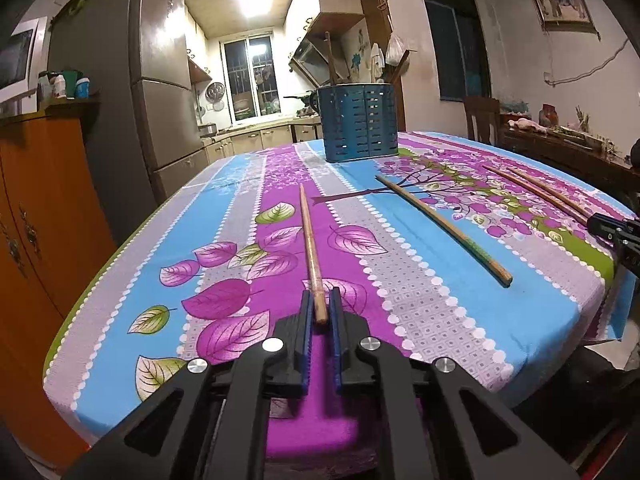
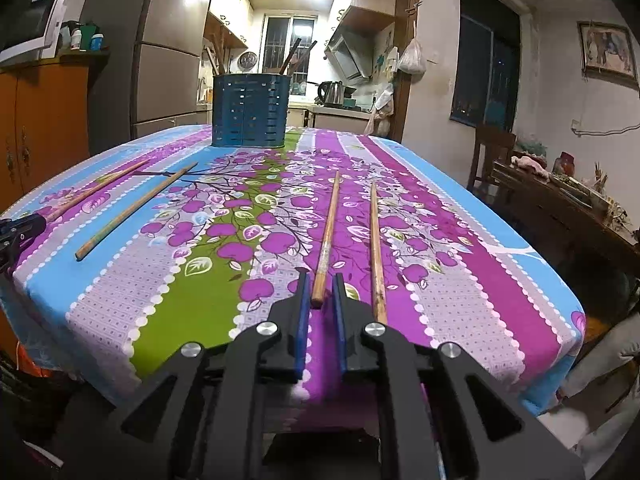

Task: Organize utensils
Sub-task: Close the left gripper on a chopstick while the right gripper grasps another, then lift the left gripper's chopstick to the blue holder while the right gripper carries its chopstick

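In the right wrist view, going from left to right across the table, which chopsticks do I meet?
Leftmost chopstick held by the left gripper → loose chopstick → chopstick in the right gripper → rightmost loose chopstick.

Matt printed cloth tablecloth [image 1: 420,300] carries worn wooden chopsticks [image 2: 326,240] in front of a slotted blue holder [image 1: 361,122], plastic or painted metal by look; beside the holder stands a glossy brushed-metal fridge [image 1: 164,92], grippers matt black plastic.
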A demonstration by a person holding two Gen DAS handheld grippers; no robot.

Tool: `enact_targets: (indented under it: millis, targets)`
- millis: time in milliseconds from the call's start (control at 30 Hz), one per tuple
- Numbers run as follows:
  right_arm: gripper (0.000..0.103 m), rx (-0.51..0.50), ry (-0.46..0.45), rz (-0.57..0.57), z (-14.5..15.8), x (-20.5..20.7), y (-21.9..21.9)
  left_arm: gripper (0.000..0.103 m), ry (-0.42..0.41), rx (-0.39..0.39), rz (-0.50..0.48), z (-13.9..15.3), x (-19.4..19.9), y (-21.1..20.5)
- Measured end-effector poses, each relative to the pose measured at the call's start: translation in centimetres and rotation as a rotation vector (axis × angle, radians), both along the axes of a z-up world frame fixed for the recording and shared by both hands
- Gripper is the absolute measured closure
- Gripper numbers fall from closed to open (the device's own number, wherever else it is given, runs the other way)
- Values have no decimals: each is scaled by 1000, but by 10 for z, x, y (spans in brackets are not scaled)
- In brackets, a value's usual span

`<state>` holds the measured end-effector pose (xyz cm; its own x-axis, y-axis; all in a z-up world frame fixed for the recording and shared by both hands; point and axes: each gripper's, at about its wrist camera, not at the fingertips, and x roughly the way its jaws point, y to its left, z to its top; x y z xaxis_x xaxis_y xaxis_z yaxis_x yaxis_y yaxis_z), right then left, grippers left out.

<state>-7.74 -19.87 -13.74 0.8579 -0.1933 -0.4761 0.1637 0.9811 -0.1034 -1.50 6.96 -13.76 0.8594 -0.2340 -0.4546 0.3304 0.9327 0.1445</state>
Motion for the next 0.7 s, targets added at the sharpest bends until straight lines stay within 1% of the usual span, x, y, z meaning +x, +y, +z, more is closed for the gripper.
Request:
enact_targets:
  millis: [200, 267, 333, 467, 600, 700]
  targets:
    - [98, 28, 2, 16, 5, -4, -3, 95, 32, -8, 6, 4, -1, -1]
    - [98, 21, -7, 22, 8, -7, -2, 95, 39, -23, 16, 9, -2, 2]
    - [98, 5, -17, 31, 14, -10, 1, 95, 47, -18, 26, 15, -2, 4]
    - [98, -35, -40, 40, 23, -16, 4, 95, 23, 1, 37, 30, -9, 5]
    - [98, -74, -82, 58, 38, -20, 9, 95, -9, -5, 42, 49, -16, 9]
    - [98, -88, -126, 73, 54, -22, 10, 95, -33, -26, 47, 65, -19, 14]
